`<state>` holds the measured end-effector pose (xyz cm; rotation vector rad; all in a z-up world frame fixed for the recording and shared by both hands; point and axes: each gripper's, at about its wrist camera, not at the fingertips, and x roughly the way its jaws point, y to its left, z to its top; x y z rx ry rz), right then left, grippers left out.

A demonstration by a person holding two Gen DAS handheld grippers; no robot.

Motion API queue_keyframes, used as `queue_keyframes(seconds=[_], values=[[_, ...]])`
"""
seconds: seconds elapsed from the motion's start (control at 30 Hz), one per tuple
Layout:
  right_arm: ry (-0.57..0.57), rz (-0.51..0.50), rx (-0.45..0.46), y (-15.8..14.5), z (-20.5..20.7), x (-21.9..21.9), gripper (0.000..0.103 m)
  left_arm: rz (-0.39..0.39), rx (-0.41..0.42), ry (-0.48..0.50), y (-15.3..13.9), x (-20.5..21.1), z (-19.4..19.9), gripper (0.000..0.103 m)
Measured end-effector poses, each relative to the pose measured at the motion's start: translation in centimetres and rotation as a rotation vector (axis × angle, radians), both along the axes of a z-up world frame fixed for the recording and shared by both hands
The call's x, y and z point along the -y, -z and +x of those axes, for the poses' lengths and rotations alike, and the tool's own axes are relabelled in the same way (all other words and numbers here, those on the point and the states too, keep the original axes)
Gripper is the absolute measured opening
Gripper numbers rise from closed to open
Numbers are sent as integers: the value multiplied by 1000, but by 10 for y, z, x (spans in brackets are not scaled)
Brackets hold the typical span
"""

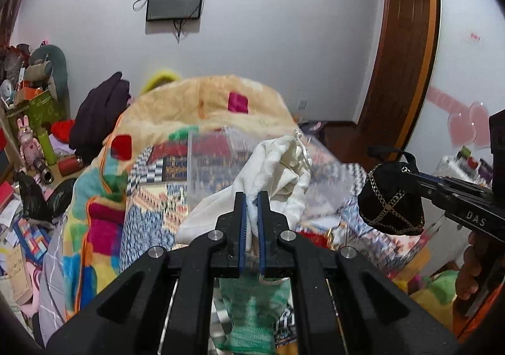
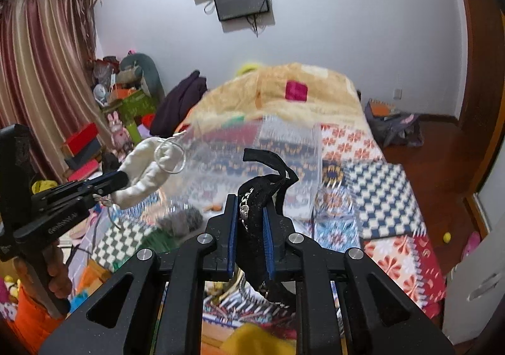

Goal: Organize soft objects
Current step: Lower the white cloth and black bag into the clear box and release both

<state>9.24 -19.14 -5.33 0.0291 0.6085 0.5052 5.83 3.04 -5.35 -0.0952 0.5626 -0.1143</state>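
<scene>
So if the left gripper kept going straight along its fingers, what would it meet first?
The left gripper, shut on the white cloth pouch, points at the clear plastic container just beyond. That would likely come first, then the colourful blanket behind it. Depth is blurred, so this is uncertain.

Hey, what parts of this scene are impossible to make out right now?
- Clear plastic bin: motion-blurred in both wrist views, contents unreadable.
- Grey fuzzy lump: right wrist view, blurred behind the bin wall.
- White cloth pouch: lower end hidden by the left gripper.
- Black pouch: bottom hidden by the right gripper.
</scene>
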Motion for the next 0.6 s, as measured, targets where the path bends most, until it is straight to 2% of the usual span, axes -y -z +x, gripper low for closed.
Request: queue_keyframes(seconds=[0.1, 0.27, 0.43, 0.6], values=[[-2, 19, 39, -14, 6, -1, 13, -3, 17, 1, -12, -2, 8, 5], [-4, -6, 92, -27, 24, -15, 13, 11, 29, -4, -24, -2, 32, 5], [-8, -44, 83, -27, 52, -33, 13, -4, -12, -9, -19, -3, 66, 6], [-13, -110, 71, -18, 74, -52, 13, 19, -62, -25, -6, -2, 99, 6]])
